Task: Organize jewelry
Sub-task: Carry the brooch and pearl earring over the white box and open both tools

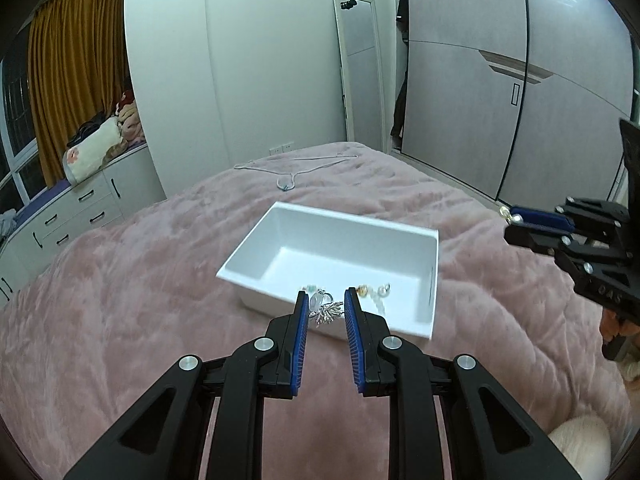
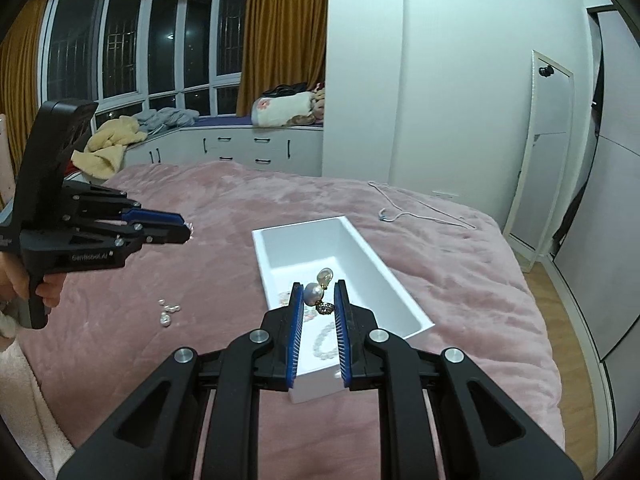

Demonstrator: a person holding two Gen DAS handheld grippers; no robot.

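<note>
On the pink plush bedspread sits a white rectangular tray, long axis running away from the right wrist camera. Left gripper is closed on a silver spray-shaped jewelry piece with a pale stone, pinched between its blue pads above the tray's near rim. Right gripper is closed on a pearl earring with a dark gold-toned fitting below it; a second rounded bead stands just behind the pearl. Right wrist view shows both pieces held clear above the tray. Inside the tray, near end: a pale bead bracelet and some small pinkish items, too blurred to identify. Loose pearls lie on the bedspread left of the tray, apart from it. A thin chain necklace lies stretched on the far part of the bed, well apart from the tray. A mirror leans against the far wall
</note>
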